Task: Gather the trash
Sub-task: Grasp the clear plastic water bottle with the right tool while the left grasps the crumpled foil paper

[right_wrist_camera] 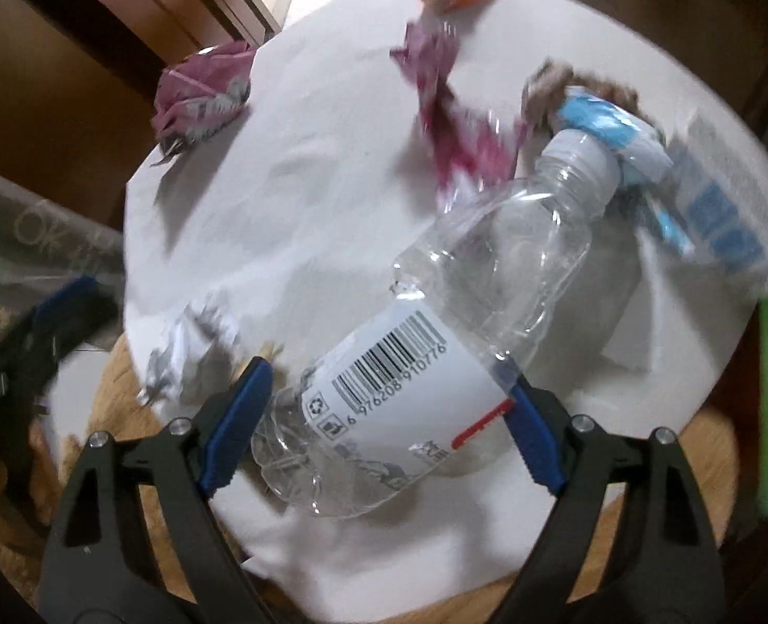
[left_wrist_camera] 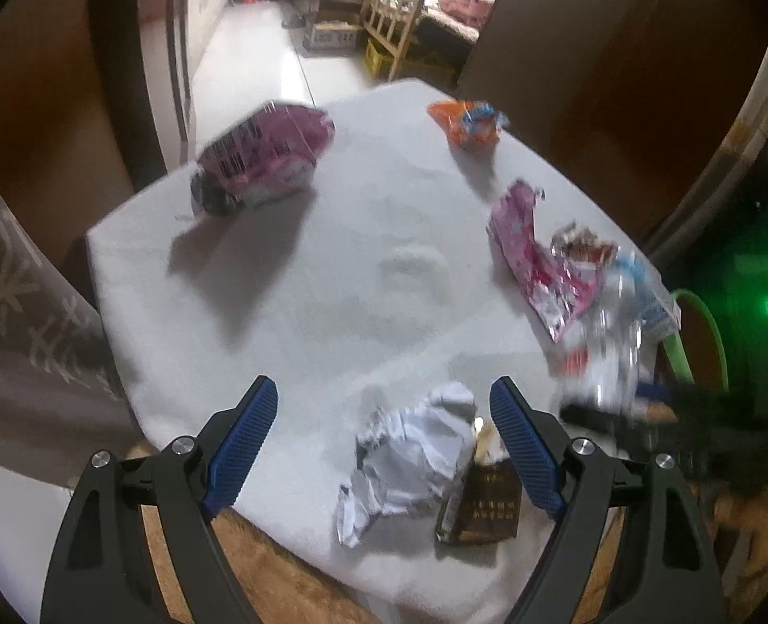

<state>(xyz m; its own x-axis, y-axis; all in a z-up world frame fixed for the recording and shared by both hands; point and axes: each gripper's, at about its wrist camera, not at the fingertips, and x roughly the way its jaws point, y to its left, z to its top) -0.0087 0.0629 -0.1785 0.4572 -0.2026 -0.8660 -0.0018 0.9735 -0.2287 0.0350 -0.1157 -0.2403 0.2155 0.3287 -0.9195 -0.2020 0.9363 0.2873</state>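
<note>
Gripping the plastic bottle [right_wrist_camera: 435,343], right claw [right_wrist_camera: 389,385] shows barcode 6976208910776.

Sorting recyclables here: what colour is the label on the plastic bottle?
White, with a black barcode, on the clear plastic bottle; the right wrist view shows it best.

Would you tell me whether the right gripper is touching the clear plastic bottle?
Touching. The right wrist view shows the right gripper with both blue pads pressed against the clear plastic bottle, one on each side.
</note>
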